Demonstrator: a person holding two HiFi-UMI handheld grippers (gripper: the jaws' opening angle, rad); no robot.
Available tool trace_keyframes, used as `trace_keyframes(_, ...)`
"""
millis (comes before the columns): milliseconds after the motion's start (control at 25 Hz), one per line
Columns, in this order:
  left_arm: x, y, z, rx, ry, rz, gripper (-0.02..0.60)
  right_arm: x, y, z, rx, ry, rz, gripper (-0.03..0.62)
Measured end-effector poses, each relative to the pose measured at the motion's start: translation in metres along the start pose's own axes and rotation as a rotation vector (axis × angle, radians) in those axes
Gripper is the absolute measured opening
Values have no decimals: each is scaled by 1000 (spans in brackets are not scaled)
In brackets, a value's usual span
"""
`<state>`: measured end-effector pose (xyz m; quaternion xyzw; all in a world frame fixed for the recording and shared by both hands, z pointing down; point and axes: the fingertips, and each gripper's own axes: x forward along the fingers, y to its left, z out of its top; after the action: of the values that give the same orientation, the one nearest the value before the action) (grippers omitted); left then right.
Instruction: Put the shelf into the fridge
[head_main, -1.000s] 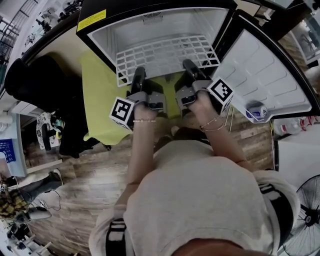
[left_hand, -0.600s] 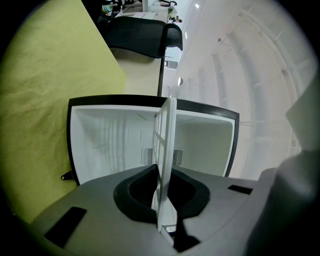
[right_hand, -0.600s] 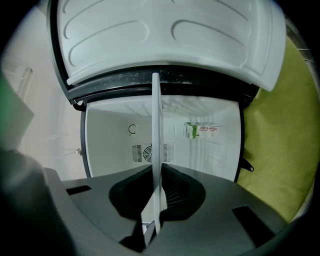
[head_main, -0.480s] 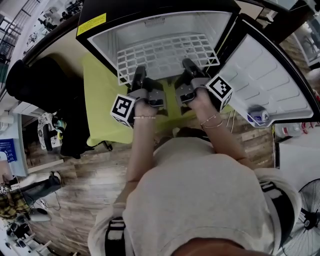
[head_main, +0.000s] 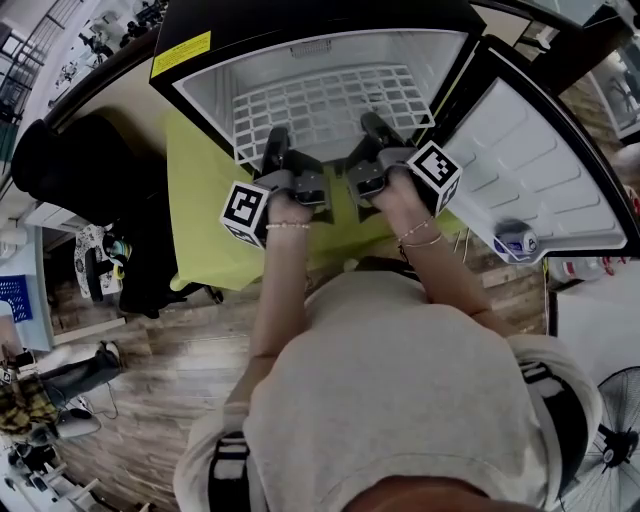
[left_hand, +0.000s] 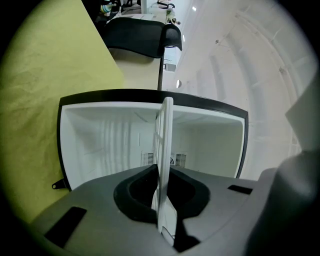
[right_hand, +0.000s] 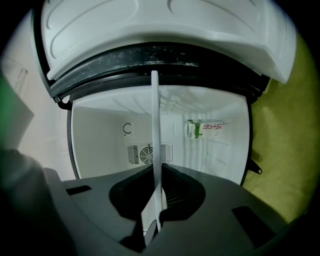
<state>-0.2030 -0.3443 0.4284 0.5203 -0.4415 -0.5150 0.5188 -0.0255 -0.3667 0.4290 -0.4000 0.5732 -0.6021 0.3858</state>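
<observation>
Now my left tongs and right tongs are each clamped shut on the near edge of the white wire shelf, side by side. Most of the shelf sits inside the open fridge, and its gripped edge is at the opening.

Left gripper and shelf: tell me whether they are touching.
Touching. The left gripper view shows the left gripper shut on the shelf, with the shelf's near edge pinched between both jaws and no gap on either side.

White wire shelf, smooth plastic fridge lining, matt green cloth, wood floor
</observation>
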Motion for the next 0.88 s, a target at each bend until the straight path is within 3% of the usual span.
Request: trace_keyframes(880,48,5,13,67,-19,-25,29,52,0,10,-16,13,20,23)
